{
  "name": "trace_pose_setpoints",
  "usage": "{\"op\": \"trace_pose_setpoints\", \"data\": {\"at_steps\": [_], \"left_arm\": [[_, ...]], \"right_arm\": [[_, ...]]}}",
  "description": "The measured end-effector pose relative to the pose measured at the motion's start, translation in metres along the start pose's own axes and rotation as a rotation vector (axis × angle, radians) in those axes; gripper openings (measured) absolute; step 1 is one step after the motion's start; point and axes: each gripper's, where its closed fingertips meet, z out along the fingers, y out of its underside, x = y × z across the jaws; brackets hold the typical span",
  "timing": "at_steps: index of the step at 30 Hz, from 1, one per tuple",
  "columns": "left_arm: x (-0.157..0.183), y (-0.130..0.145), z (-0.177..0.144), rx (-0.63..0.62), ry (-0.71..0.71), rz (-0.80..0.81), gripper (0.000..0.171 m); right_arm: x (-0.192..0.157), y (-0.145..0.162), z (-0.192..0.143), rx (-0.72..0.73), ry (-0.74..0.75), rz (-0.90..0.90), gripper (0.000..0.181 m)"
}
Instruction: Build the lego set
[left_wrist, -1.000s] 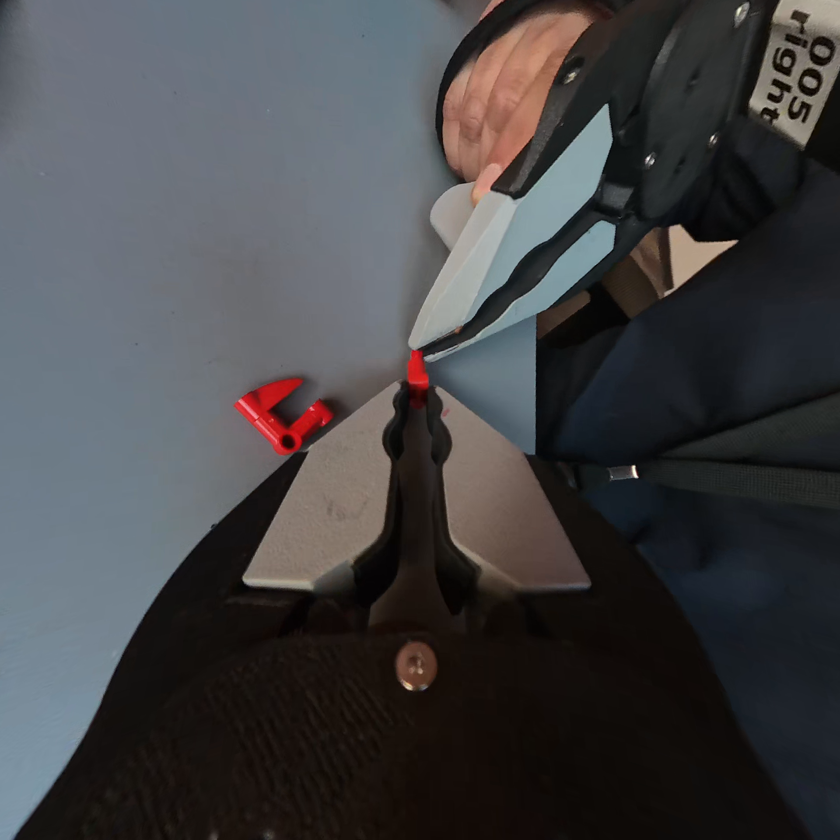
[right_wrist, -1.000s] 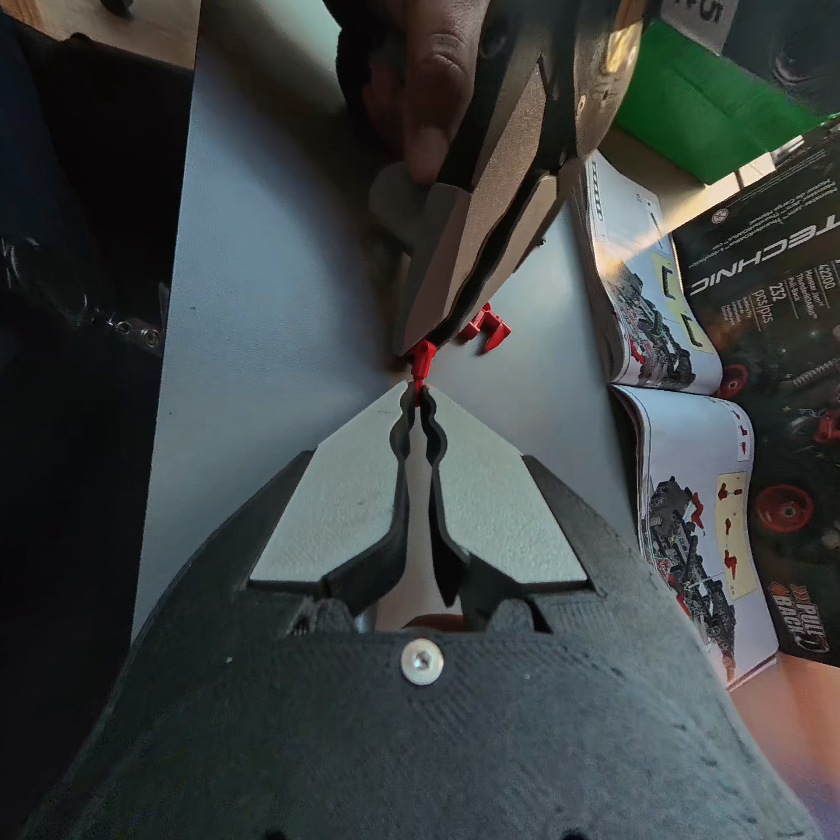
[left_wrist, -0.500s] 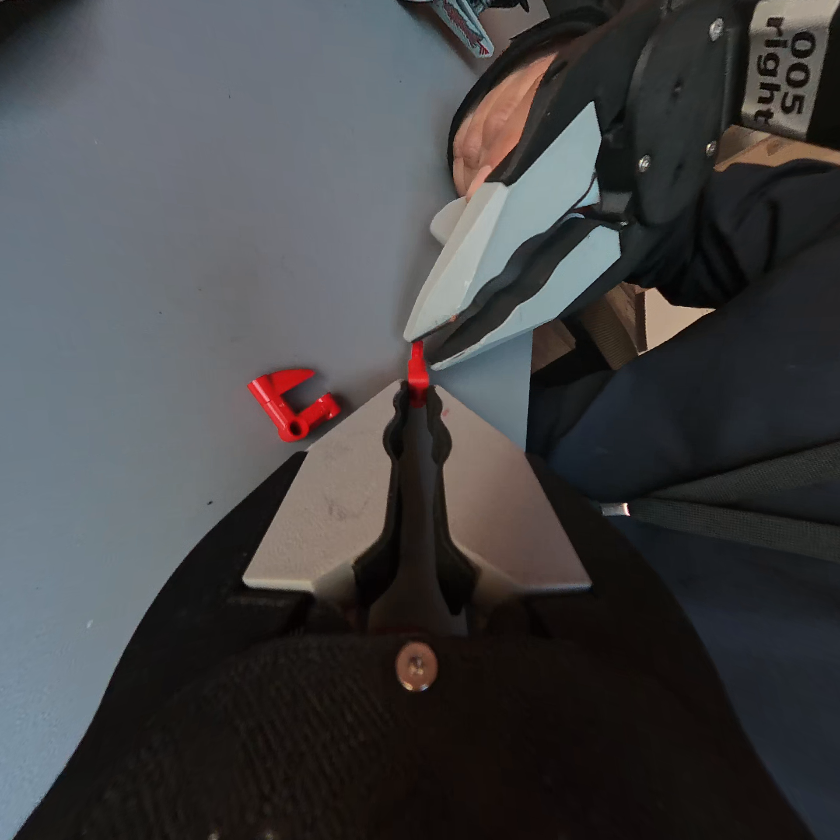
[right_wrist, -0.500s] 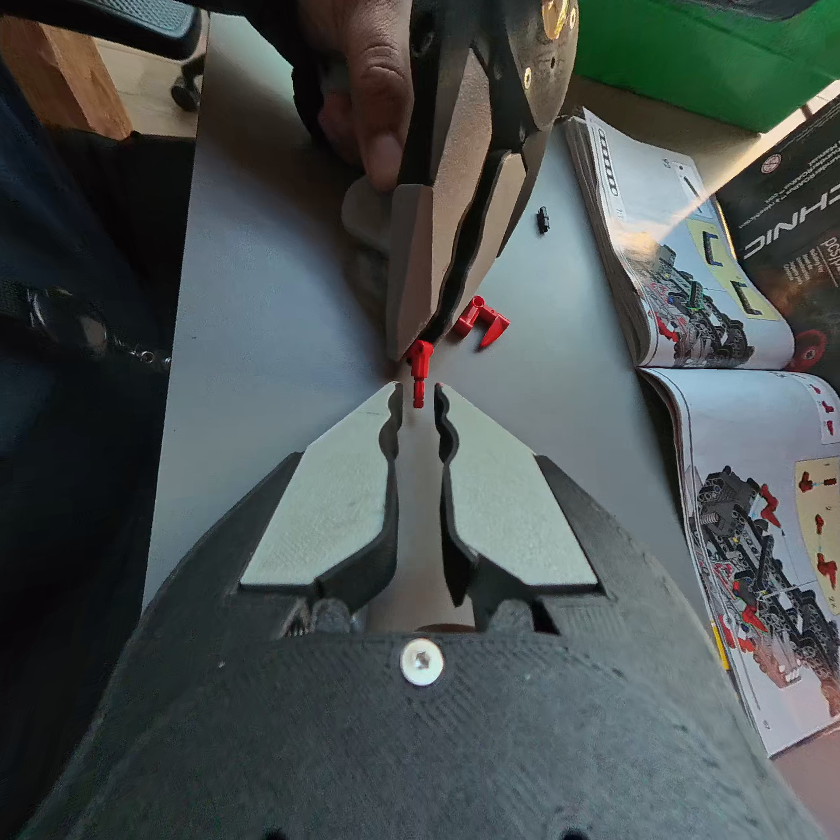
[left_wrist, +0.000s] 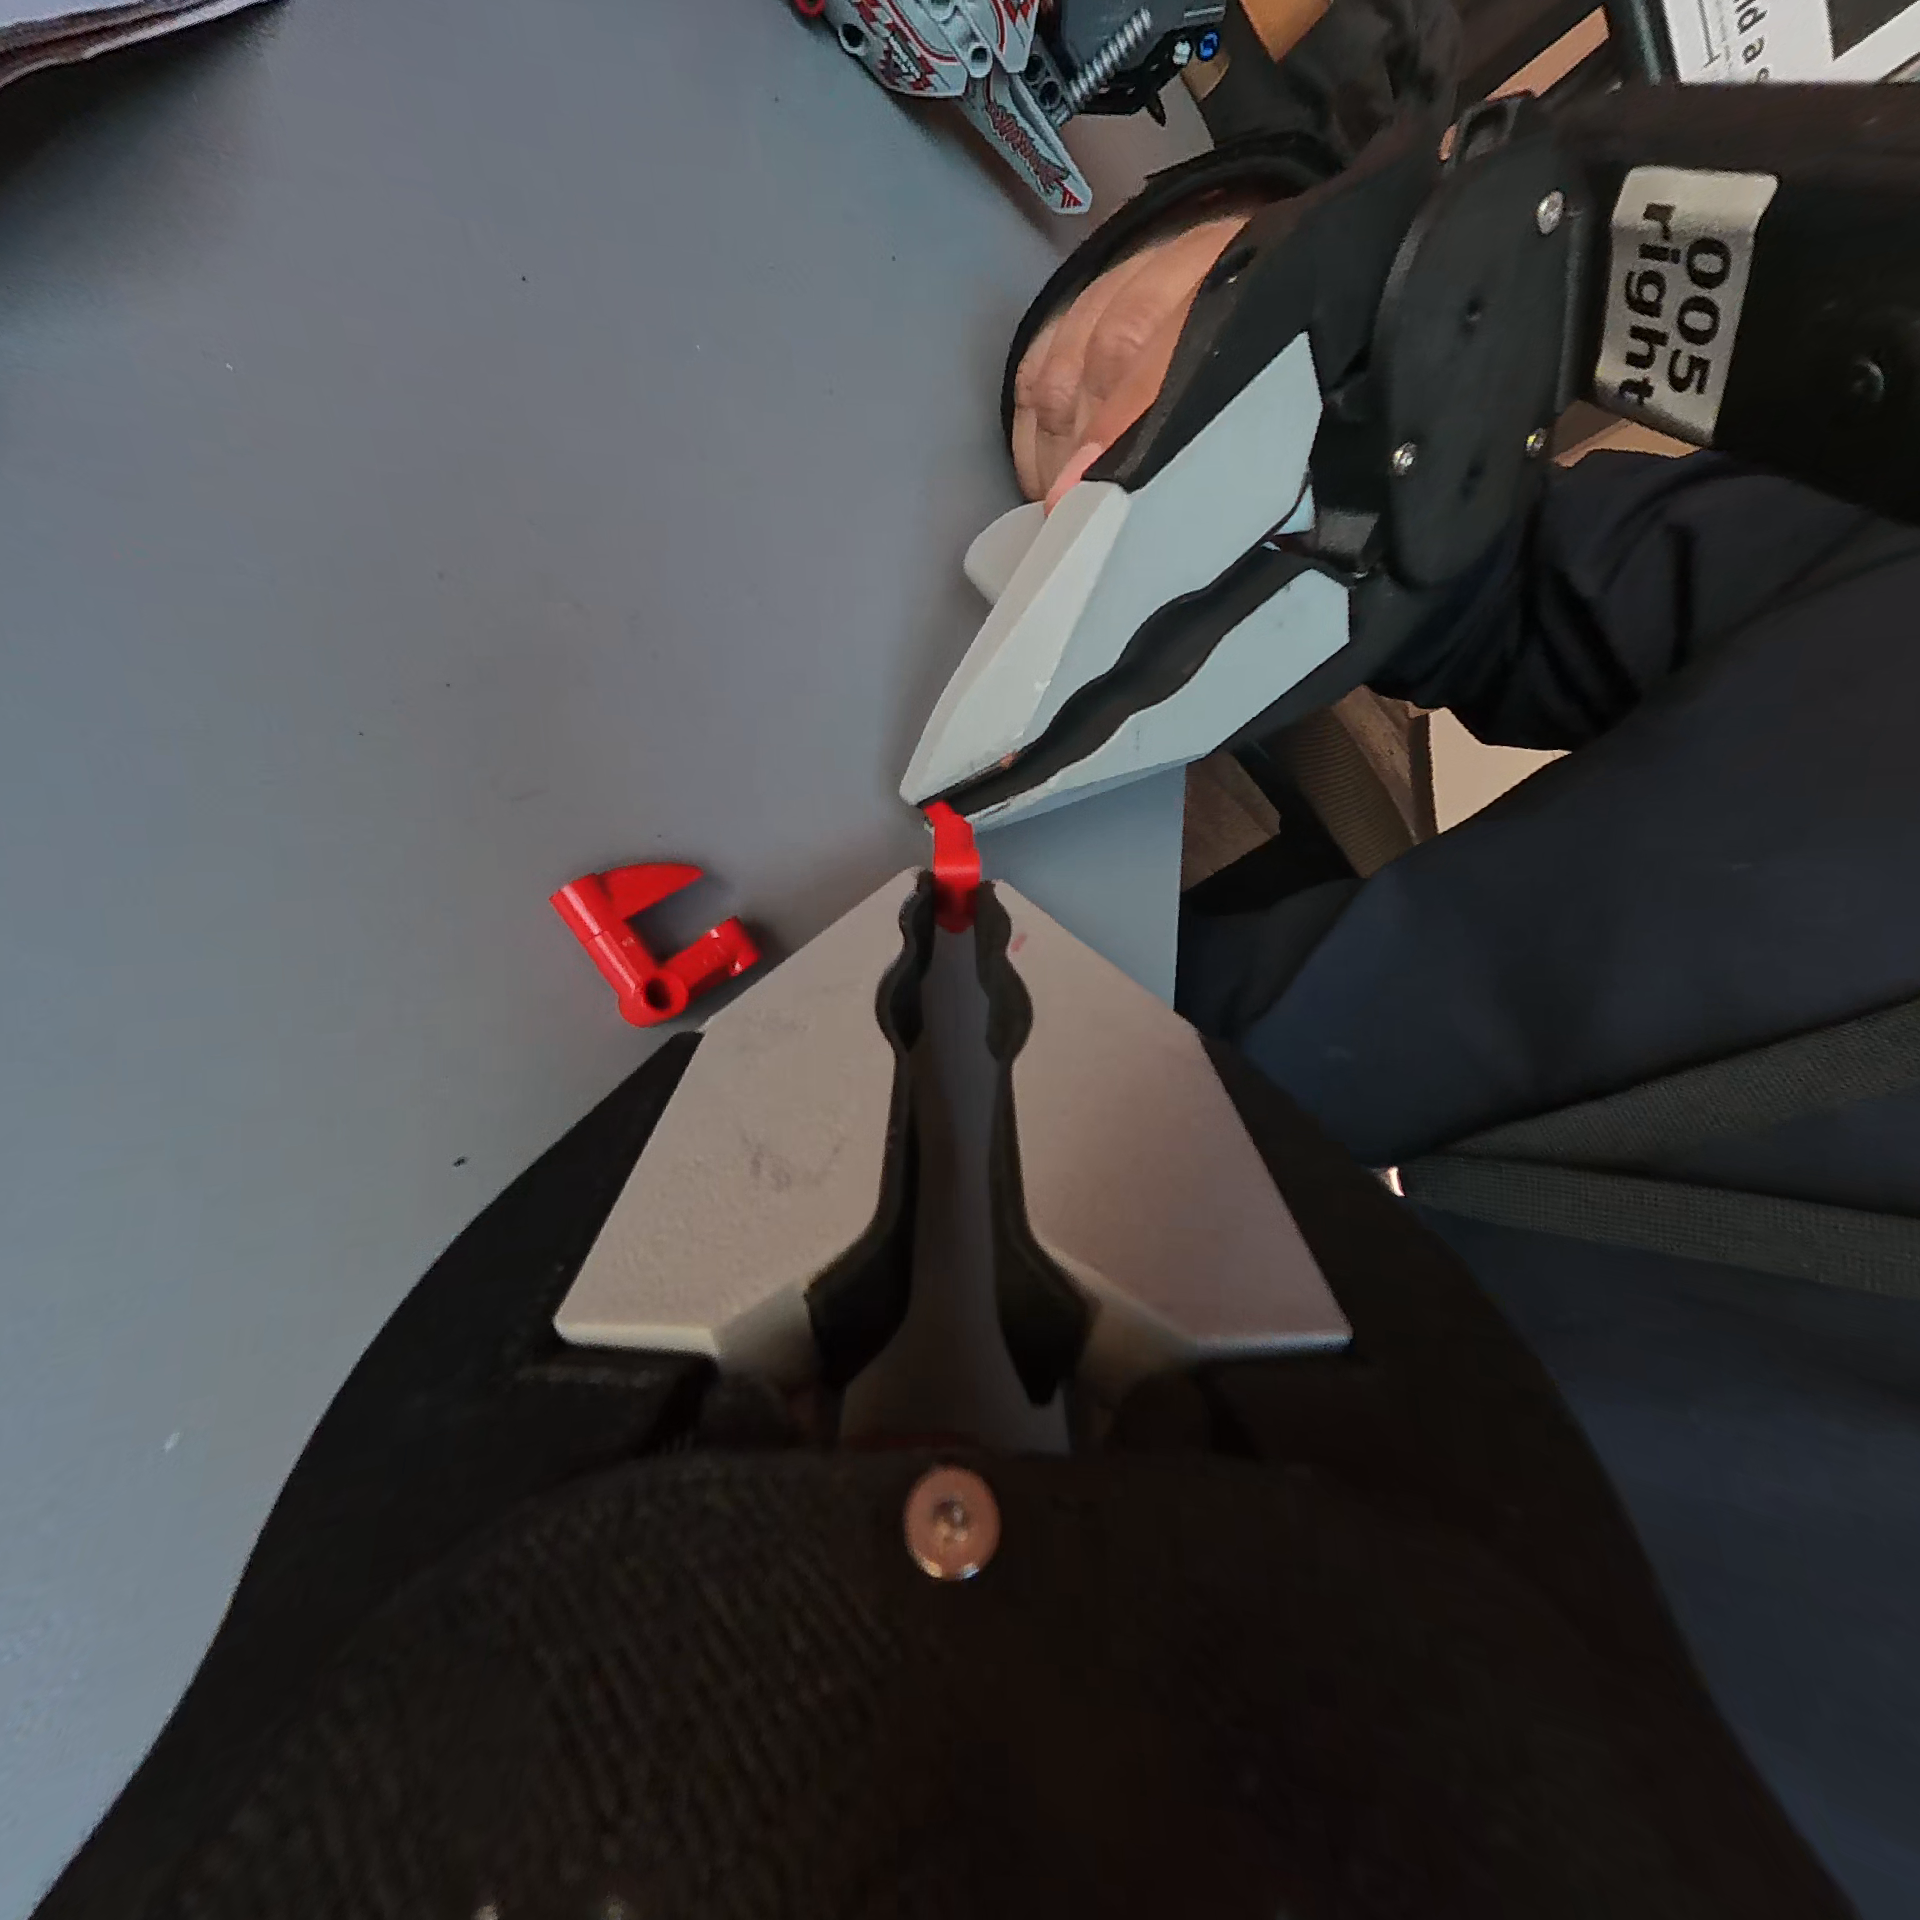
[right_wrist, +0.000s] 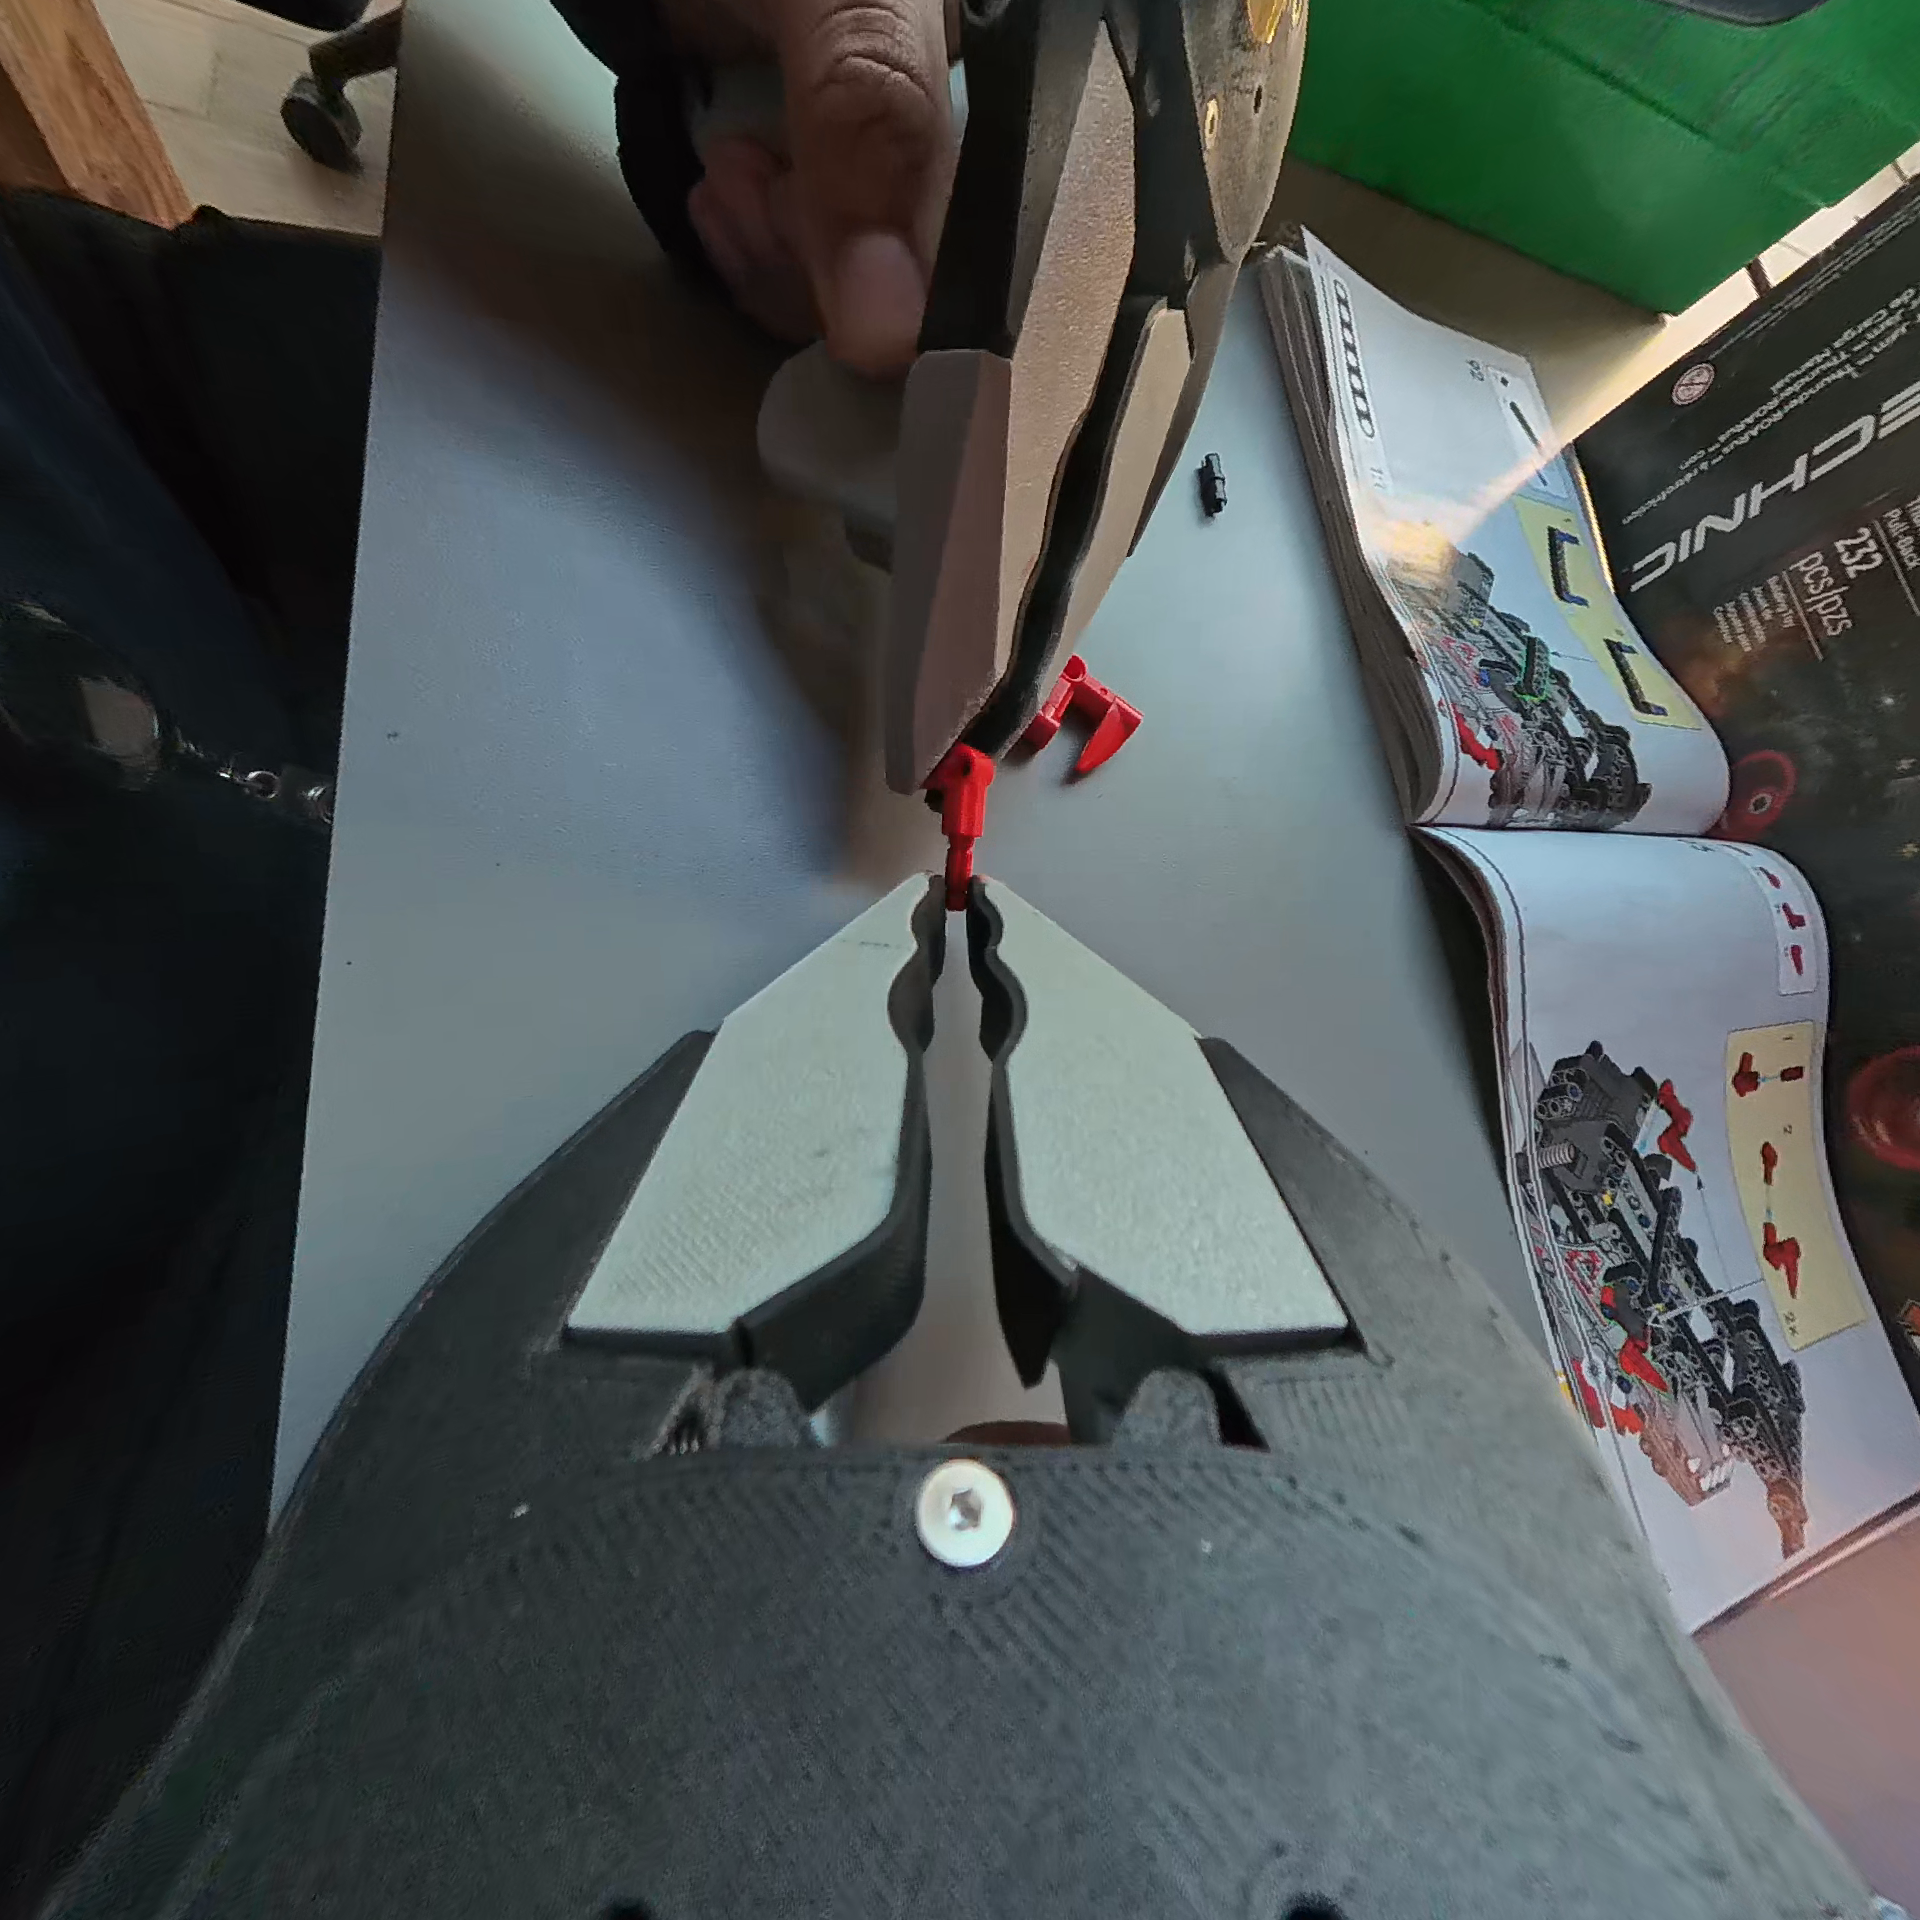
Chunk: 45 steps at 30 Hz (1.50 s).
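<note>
Both grippers tip to tip above grey table (left_wrist: 364, 520). Left gripper (left_wrist: 951, 904) clamped on small red piece (left_wrist: 952, 868); right gripper (right_wrist: 956, 896) pinching its thin end. Second red lego piece (left_wrist: 649, 940) on table nearby. Instr. booklet (right_wrist: 1558, 831) open beside.

The two claws meet tip to tip over the grey surface (left_wrist: 364, 520), the left claw (left_wrist: 951, 902) and the right claw (right_wrist: 957, 896) both closed on one small red piece (right_wrist: 961, 805), so no gap lies between them. Just beside the left claw's tip lies a loose red hooked part (left_wrist: 652, 940). Beyond it the surface is bare. On the right claw's far side a small black pin (right_wrist: 1211, 483), the open booklet (right_wrist: 1621, 1195) and the dark box (right_wrist: 1797, 520) block the way.
</note>
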Motion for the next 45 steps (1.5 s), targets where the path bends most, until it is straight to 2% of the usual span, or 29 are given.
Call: {"op": "trace_pose_setpoints", "data": {"at_steps": [8, 14, 36, 39, 45], "left_arm": [[-0.0027, -0.0011, 0.0012, 0.008, -0.021, -0.016, 0.005], [-0.0066, 0.0038, 0.0054, -0.039, -0.039, -0.037, 0.005], [-0.0052, 0.0067, 0.0078, -0.169, -0.102, -0.119, 0.003], [-0.0044, 0.0072, 0.0075, -0.219, -0.121, -0.116, 0.003], [-0.0009, 0.0064, 0.0073, -0.408, -0.196, -0.051, 0.004]], "right_arm": [[0.0020, 0.0022, 0.0009, -0.031, 0.039, -0.007, 0.000], [-0.0008, 0.0069, 0.0040, -0.075, 0.043, -0.043, 0.000], [-0.0067, 0.0060, 0.0034, -0.085, 0.106, -0.162, 0.000], [-0.0070, 0.0056, 0.0033, -0.087, 0.126, -0.193, 0.000], [-0.0065, 0.0064, 0.0015, -0.141, 0.198, -0.365, 0.000]]}}
